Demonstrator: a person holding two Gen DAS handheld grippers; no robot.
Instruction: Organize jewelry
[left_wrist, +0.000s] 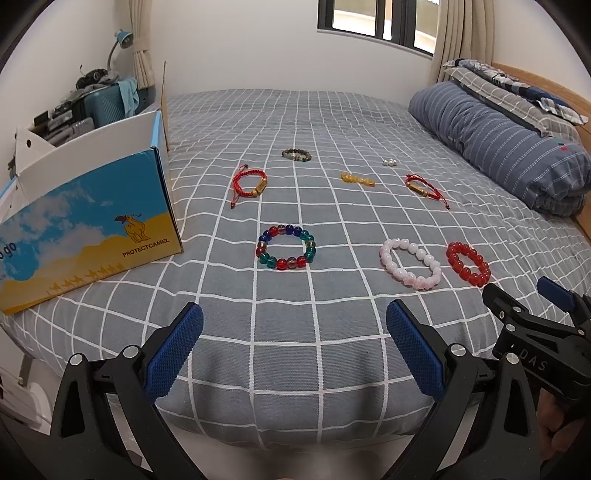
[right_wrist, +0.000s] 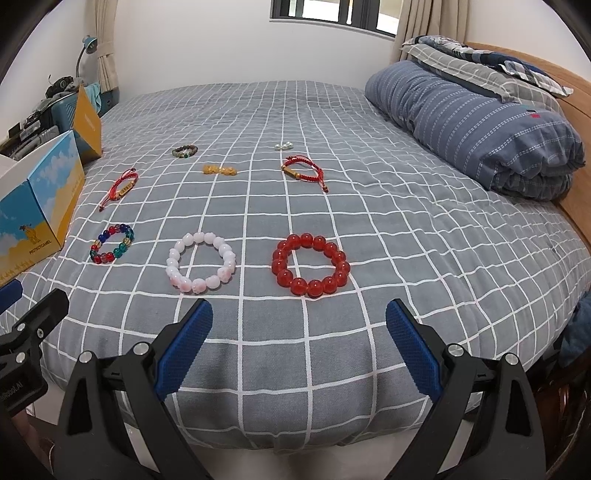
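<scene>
Several bracelets lie on a grey checked bed (left_wrist: 295, 350). Nearest are a multicoloured bead bracelet (left_wrist: 285, 247), a pink-white one (left_wrist: 409, 263) and a red bead one (right_wrist: 309, 264). Farther back lie two red cord bracelets (left_wrist: 250, 181) (left_wrist: 423, 187), a yellow bead piece (left_wrist: 357, 179), a dark bead bracelet (left_wrist: 296, 154) and small pearls (left_wrist: 389, 162). My left gripper (left_wrist: 295, 343) is open and empty above the bed's near edge, short of the multicoloured bracelet. My right gripper (right_wrist: 299, 343) is open and empty, just short of the red bead bracelet.
An open blue-and-yellow cardboard box (left_wrist: 85, 229) stands on the bed's left side. A rolled striped duvet (left_wrist: 498, 147) and pillows lie at the right by the wooden headboard. A suitcase and clutter stand beyond the box at the left.
</scene>
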